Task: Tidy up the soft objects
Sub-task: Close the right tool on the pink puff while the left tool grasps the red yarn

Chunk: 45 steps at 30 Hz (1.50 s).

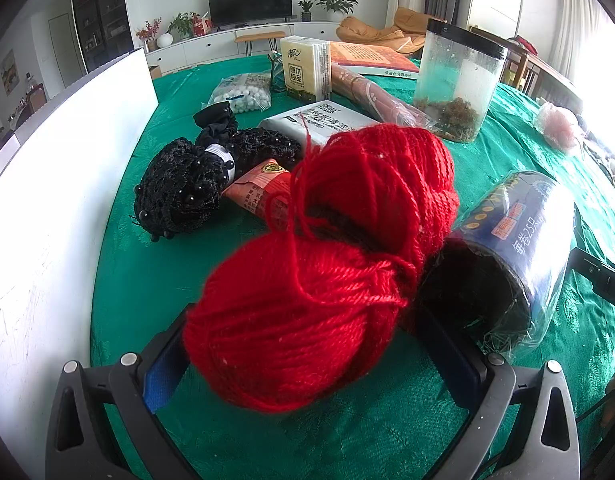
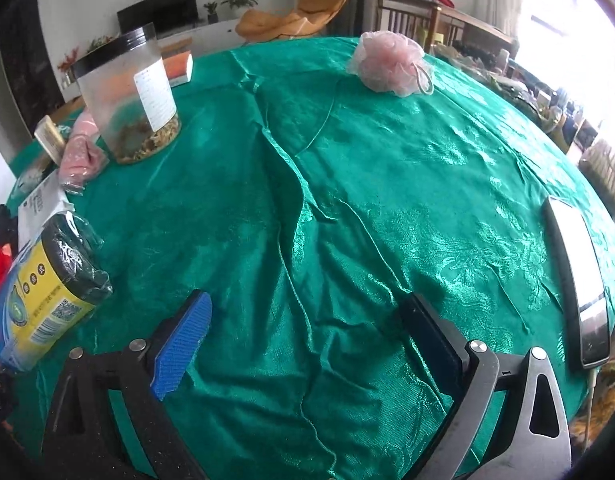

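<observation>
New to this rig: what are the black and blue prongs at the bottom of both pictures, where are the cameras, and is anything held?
Each picture comes from a fisheye camera on a handheld two-finger gripper, looking along its fingers. The left gripper has red yarn between its fingers; whether they are pressing it I cannot tell. The right gripper is open and empty above the green tablecloth. Also there: a bag roll, a black beaded hairnet, a clear jar and a pink bath pouf.

Left gripper [image 1: 307, 344] fingers clamped; right gripper [image 2: 307, 336] fingers spread.
</observation>
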Motion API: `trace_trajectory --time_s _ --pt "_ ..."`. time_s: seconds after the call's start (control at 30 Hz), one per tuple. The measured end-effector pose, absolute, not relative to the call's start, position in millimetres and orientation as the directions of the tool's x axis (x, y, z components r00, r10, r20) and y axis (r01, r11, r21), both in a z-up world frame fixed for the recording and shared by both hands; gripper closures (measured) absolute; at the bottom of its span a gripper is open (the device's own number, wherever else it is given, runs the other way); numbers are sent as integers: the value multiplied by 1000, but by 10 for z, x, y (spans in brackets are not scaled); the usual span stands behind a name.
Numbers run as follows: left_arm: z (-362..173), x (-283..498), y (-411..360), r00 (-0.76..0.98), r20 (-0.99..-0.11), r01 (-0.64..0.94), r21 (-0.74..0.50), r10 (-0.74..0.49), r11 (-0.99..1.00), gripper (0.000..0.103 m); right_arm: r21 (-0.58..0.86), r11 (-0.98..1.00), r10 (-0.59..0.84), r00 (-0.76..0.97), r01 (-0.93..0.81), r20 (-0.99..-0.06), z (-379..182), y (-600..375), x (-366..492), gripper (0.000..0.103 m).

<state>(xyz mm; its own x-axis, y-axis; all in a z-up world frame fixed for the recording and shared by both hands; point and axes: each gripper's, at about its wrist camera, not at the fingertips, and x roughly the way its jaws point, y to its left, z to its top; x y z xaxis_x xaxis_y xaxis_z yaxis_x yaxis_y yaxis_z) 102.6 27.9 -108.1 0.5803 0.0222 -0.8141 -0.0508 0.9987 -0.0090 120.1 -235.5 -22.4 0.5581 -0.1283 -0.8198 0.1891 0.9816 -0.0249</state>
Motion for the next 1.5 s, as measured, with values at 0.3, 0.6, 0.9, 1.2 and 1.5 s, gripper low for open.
trace_trajectory --time_s 0.3,0.6,0.9,1.2,1.5 --pt "-1038 770 325 527 -849 34 -9 -25 999 0 -23 981 -129 563 192 -817 -230 -2361 1200 5" --pt "-735 1079 363 574 -818 59 -12 -44 998 13 -23 981 -129 563 191 -816 -229 -2365 1200 5" --pt "-718 1033 546 528 -837 17 -157 -142 987 52 26 984 -81 568 178 -819 -199 -2425 1178 5" --pt "-506 939 627 552 -812 9 -221 -189 975 52 261 922 -31 723 288 -690 550 -3937 1981 7" --pt "-231 958 672 570 -797 34 -220 -199 975 52 -1 988 -86 548 153 -832 247 -3999 3467 9"
